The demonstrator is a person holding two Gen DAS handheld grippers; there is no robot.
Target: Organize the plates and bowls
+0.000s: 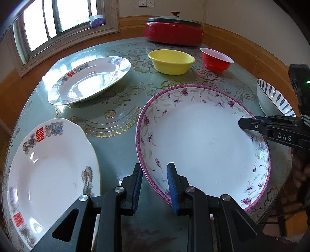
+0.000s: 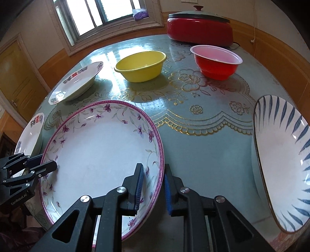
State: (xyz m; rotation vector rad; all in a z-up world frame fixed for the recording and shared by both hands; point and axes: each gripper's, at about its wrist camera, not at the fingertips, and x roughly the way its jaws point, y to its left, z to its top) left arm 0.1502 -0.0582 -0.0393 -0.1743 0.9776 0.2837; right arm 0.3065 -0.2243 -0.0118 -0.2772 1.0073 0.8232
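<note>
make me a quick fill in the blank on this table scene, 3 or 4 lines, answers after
1. Both grippers clamp the rim of the large plate whose border is ____.
2. The yellow bowl stands beside a ____ bowl.
3. The red electric pot at the far edge of the table has its lid ____.
4. The bowl nearest the right gripper is painted with blue ____.

Answers: pink; red; on; stripes

My round table (image 2: 203, 147), green cloth with gold flowers; barred window (image 1: 58, 21) at eleven o'clock, daylight in; cream walls over wooden wainscot (image 1: 242, 42); wall sockets (image 1: 146, 3) at twelve
</note>
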